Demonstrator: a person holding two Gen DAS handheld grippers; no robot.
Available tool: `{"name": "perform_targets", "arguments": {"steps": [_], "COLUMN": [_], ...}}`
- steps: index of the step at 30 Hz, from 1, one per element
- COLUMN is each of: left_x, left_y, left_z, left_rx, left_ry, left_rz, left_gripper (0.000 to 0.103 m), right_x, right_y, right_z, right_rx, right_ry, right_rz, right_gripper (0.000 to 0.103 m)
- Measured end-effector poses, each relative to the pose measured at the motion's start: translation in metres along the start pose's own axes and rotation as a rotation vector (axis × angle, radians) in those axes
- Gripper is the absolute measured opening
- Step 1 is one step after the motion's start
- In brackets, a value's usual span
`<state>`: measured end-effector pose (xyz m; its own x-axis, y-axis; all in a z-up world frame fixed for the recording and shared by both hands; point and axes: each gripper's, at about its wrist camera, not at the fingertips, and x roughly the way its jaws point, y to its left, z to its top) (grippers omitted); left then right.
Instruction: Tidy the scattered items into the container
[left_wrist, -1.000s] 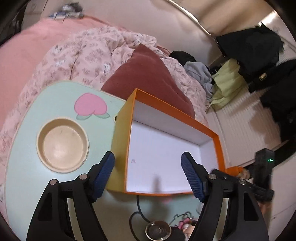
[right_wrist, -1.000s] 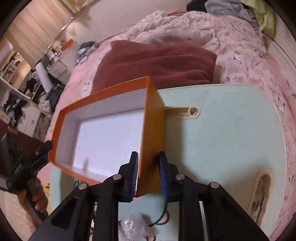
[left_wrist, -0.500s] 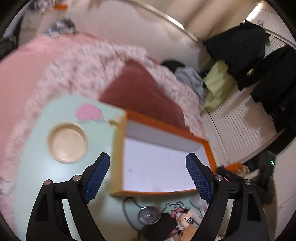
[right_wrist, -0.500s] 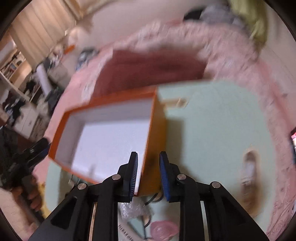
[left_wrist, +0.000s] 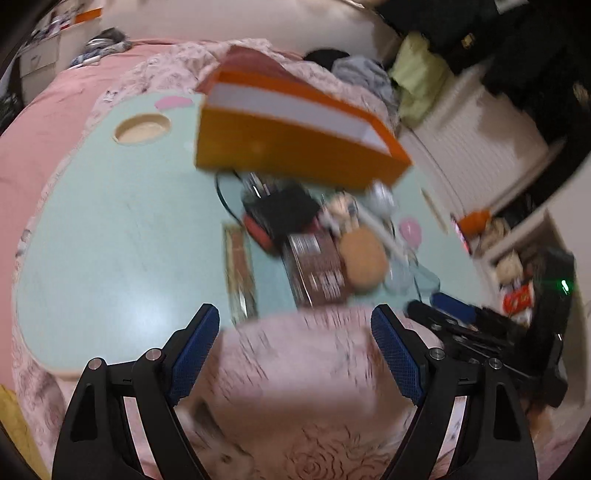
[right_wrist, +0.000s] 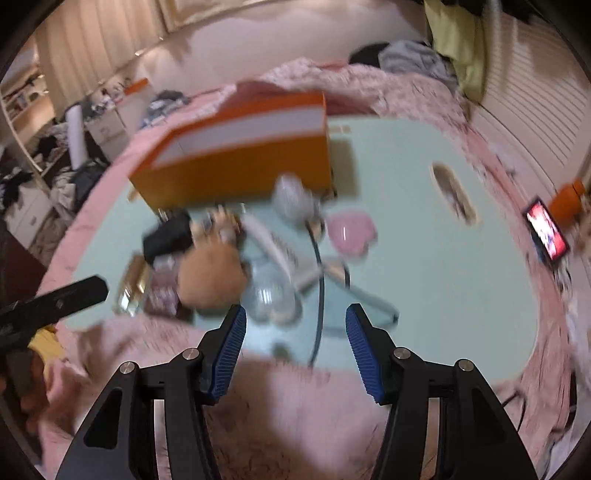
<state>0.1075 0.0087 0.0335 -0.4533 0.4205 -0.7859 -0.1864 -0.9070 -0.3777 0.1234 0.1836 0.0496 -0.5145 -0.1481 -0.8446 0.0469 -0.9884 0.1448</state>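
the orange box (right_wrist: 236, 155) is sitting on the mint table (right_wrist: 424, 258) at 12 o'clock, scattered items heaped just in front of it. the right gripper (right_wrist: 293, 349) has just been opening, nothing between its jaws. the left gripper (left_wrist: 295, 350) is gaping wide, also empty. risk: the black cable (right_wrist: 319, 280) is threading through the heap near the tan plush ball (right_wrist: 210, 278), so a lift is likely dragging neighbours off the edge.

Pale green tabletop (right_wrist: 424, 258) on pink bedding (right_wrist: 295, 424). On it: orange box (right_wrist: 236, 173) at far side, w/ blurred clutter just in front: tan plush (right_wrist: 210, 277), black cable (right_wrist: 319, 273), pink dish (right_wrist: 351, 230), brown packet (left_wrist: 317, 273).
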Motion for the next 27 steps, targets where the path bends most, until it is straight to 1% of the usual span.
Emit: {"name": "perform_targets", "arguments": {"steps": [2, 5, 6, 7, 8, 10, 11, 15, 21, 27], "left_x": [0.011, 0.011, 0.010, 0.011, 0.013, 0.013, 0.014, 0.017, 0.018, 0.018], "left_y": [-0.007, -0.015, -0.016, -0.016, -0.015, -0.017, -0.018, -0.024, -0.022, -0.020], "left_z": [-0.008, -0.015, -0.017, -0.017, -0.018, -0.020, -0.021, -0.022, -0.021, -0.020], "left_rx": [0.015, 0.050, 0.052, 0.051, 0.048, 0.058, 0.066, 0.091, 0.090, 0.089], "left_ry": [0.039, 0.026, 0.020, 0.019, 0.023, 0.019, 0.023, 0.031, 0.034, 0.033], "left_rz": [0.015, 0.058, 0.062, 0.067, 0.074, 0.091, 0.101, 0.125, 0.115, 0.109], "left_gripper": [0.084, 0.084, 0.084, 0.084, 0.084, 0.085, 0.085, 0.085, 0.087, 0.087], "right_x": [0.008, 0.016, 0.018, 0.021, 0.023, 0.030, 0.032, 0.032, 0.030, 0.028], "right_y": [0.004, 0.012, 0.013, 0.011, 0.009, 0.003, 0.002, 0.004, 0.001, 0.007], "right_z": [-0.008, -0.015, -0.016, -0.016, -0.015, -0.015, -0.015, -0.013, -0.009, -0.009], "right_rx": [-0.033, -0.092, -0.098, -0.091, -0.081, -0.061, -0.059, -0.069, -0.068, -0.061], "right_ry": [0.001, 0.015, 0.015, 0.016, 0.019, 0.029, 0.033, 0.038, 0.042, 0.049], "right_rz": [-0.037, -0.093, -0.105, -0.112, -0.118, -0.131, -0.138, -0.150, -0.148, -0.145], "right_gripper": [0.056, 0.057, 0.060, 0.066, 0.069, 0.081, 0.082, 0.084, 0.087, 0.090]}}
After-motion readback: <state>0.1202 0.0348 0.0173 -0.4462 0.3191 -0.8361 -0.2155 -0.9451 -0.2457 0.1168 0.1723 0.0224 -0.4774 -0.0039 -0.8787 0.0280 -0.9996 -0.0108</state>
